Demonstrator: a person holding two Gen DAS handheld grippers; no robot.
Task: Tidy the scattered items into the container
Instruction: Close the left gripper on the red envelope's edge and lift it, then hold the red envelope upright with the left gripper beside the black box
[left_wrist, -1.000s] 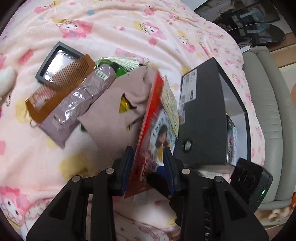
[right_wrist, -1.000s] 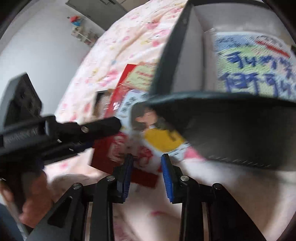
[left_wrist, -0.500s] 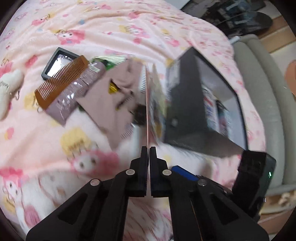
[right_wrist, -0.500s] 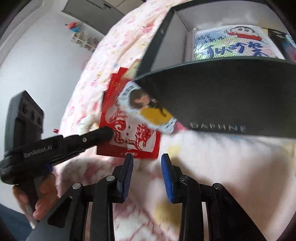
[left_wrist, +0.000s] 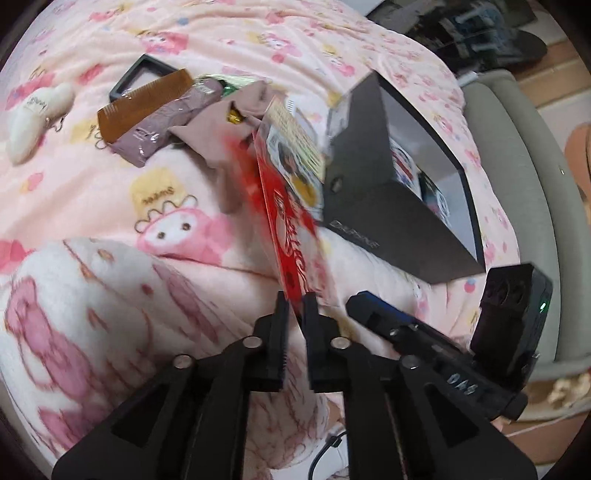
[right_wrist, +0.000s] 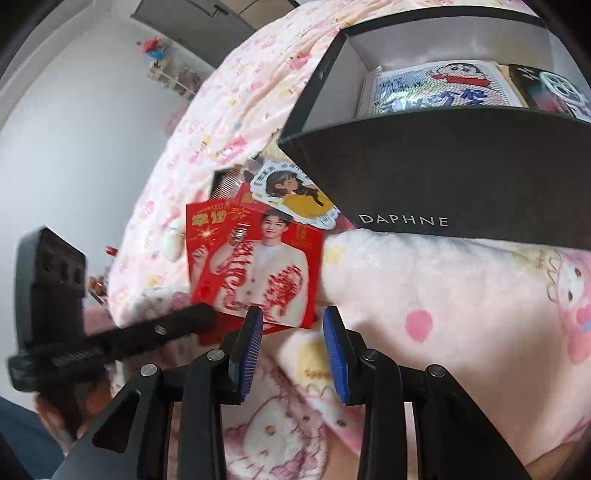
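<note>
My left gripper (left_wrist: 295, 306) grips the lower edge of a red card (left_wrist: 291, 221) printed with a person, holding it upright above the pink blanket; its jaws are opening slightly with the card between them. A cartoon girl sticker (right_wrist: 295, 195) rests against the card (right_wrist: 255, 266) near the black box (right_wrist: 443, 177). The box (left_wrist: 369, 184) lies open just right of the card and holds a cartoon picture (right_wrist: 436, 88). My right gripper (right_wrist: 293, 321) hovers beside the card, its jaws opening with nothing between them.
On the blanket to the left lie a brown comb (left_wrist: 144, 103), a mauve pouch (left_wrist: 166, 122), a beige cloth (left_wrist: 221, 136), a black-framed mirror (left_wrist: 144, 70) and a white plush (left_wrist: 33, 114). A grey sofa (left_wrist: 517, 184) borders the bed on the right.
The left jaws closed on the red card and lifted it off the blanket, pulling back from the pile. The right gripper also drew back, so the box looks farther away.
</note>
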